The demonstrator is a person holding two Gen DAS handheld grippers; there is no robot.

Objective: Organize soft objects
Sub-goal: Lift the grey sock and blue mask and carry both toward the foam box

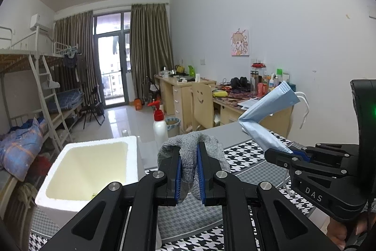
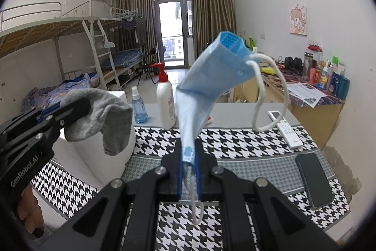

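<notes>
Above the houndstooth tablecloth (image 2: pixel 246 140), both grippers were up off the table and both were loaded. The left gripper (image 1: pixel 189 171) had its blue pads clamped tight on a grey sock (image 1: pixel 192 149), the knit bunching over the fingertips and drooping on either side; in the right wrist view the same sock (image 2: pixel 108 114) hung limp just above the white foam box (image 1: pixel 94 171). That box sat open-topped at the tablecloth's left edge, directly beside the left gripper. The right gripper (image 2: pixel 189 166) was pinched shut on one end of a blue face mask (image 2: pixel 211 77), which stood up folded and kinked from the jaws, its white ear loop (image 2: pixel 270 95) dangling clear of the table. Along the far edge stood a white pump bottle (image 2: pixel 165 100) with a red top and a small blue spray bottle (image 2: pixel 138 107), side by side. Toward the right edge lay a white remote (image 2: pixel 289 133) and a dark phone (image 2: pixel 315 180), flat and well apart from both grippers.
</notes>
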